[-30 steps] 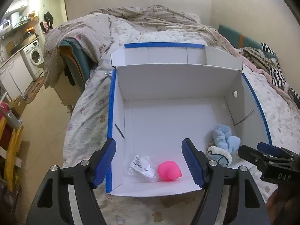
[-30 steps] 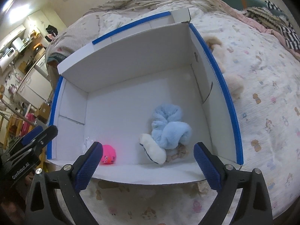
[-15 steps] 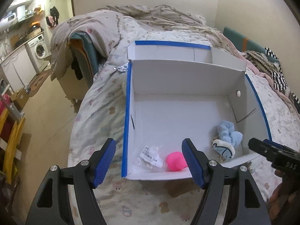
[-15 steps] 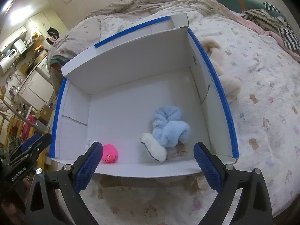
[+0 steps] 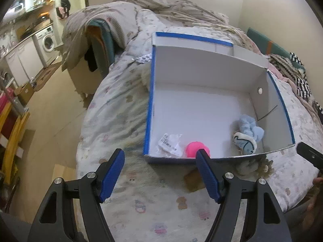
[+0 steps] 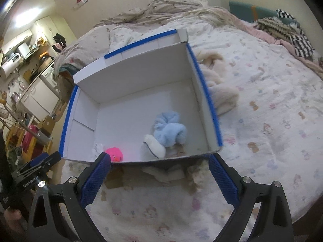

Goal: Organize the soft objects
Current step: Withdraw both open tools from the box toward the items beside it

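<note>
white cardboard box, blue tape along rims, open top, resting on a patterned bedspread.

inside, against the near wall: pink round toy, beside a clear plastic bag with printed label toward the left corner. same toy partly hidden behind the right gripper's left finger in the right wrist view.

inside, near right corner: light blue plush, curled, touching a white plush piece with dark stitched line; both close to the right wall. in the left wrist view, blue plush just behind the white piece.

outside, touching the right wall: cream fluffy plush, lying on the bedspread. more cream and tan fluff tucked at the foot of the near wall, partly under the box edge; shape hard to make out.

left gripper: blue-padded fingers spread wide, nothing between them, held over bedspread short of the box's near left corner.

right gripper: blue-padded fingers spread wide, empty, tips at the box's near wall.

background: rumpled blanket at far end of bed, striped and knitted fabric at right, washing machine and cabinets at far left.
</note>
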The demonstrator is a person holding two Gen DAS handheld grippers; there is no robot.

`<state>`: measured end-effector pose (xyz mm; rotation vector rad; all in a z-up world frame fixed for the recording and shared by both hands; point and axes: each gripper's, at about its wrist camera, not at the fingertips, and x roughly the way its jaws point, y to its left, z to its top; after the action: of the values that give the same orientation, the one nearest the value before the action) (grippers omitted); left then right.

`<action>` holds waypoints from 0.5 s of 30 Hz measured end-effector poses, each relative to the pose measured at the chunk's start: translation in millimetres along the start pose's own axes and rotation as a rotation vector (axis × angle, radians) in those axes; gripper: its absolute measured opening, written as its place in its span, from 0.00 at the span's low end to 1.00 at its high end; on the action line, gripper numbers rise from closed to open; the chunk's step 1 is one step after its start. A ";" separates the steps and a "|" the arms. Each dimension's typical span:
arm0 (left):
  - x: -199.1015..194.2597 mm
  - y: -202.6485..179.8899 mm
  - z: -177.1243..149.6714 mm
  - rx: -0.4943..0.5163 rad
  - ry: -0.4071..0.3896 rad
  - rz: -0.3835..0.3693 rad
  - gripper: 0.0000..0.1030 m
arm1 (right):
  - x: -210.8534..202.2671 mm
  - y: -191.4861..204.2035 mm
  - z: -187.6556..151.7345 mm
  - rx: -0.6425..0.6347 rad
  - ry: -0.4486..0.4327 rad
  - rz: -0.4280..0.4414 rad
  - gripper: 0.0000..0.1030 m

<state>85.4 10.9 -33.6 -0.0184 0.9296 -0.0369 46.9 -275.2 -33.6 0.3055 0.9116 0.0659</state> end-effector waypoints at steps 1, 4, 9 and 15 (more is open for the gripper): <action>0.2 2.1 -1.5 -0.006 0.006 0.003 0.68 | -1.9 -2.4 -1.2 0.002 0.002 0.002 1.00; 1.1 9.0 -6.5 -0.034 0.013 0.045 0.68 | -5.6 -9.9 -6.5 0.018 0.016 -0.002 1.00; 9.9 13.8 -15.2 -0.048 0.064 0.040 0.68 | -2.6 -10.1 -12.2 0.014 0.059 0.015 1.00; 30.4 8.3 -32.4 -0.035 0.157 0.045 0.68 | 20.0 -13.0 -22.1 0.035 0.166 -0.023 1.00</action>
<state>77.8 18.0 -77.6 -0.0269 1.0868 0.0201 40.8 -278.7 -65.2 0.3256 1.0818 0.0550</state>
